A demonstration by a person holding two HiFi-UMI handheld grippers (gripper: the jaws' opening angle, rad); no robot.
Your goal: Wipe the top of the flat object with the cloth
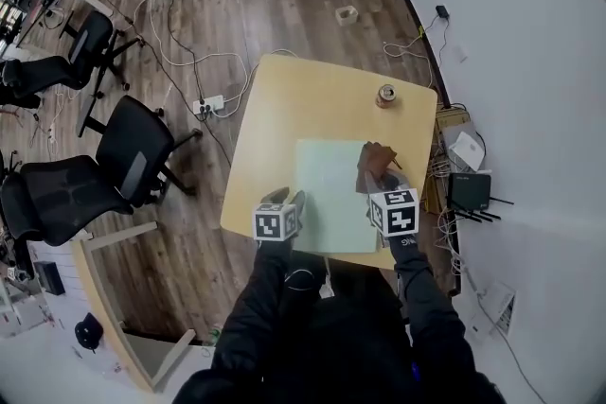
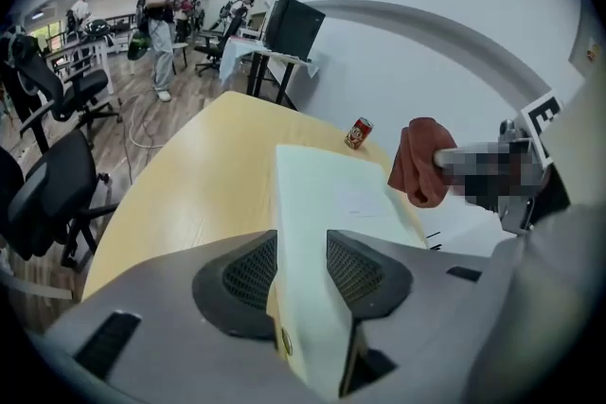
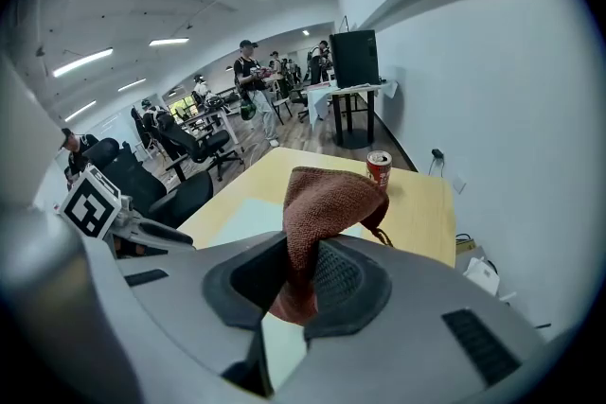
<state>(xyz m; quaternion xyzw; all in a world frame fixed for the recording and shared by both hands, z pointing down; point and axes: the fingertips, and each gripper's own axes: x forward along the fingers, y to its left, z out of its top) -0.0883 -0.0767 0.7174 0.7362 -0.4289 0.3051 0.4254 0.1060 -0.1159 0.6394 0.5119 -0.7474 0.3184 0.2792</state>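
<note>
The left tongs (image 2: 301,274) stand spread, with the near edge of the pale green board (image 2: 331,194) between them but not pinched. The right tongs (image 3: 301,274) pinch the brown cloth (image 3: 327,194), which hangs just over the board's right side. The board lies flat on the bench (image 1: 284,99). The wiping itself seems not yet done.

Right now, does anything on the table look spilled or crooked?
No, nothing stands out. The can stands upright with no spill, the flat board lies flat on the table, and the brown cloth is bunched in the fingers of the right gripper.
</note>
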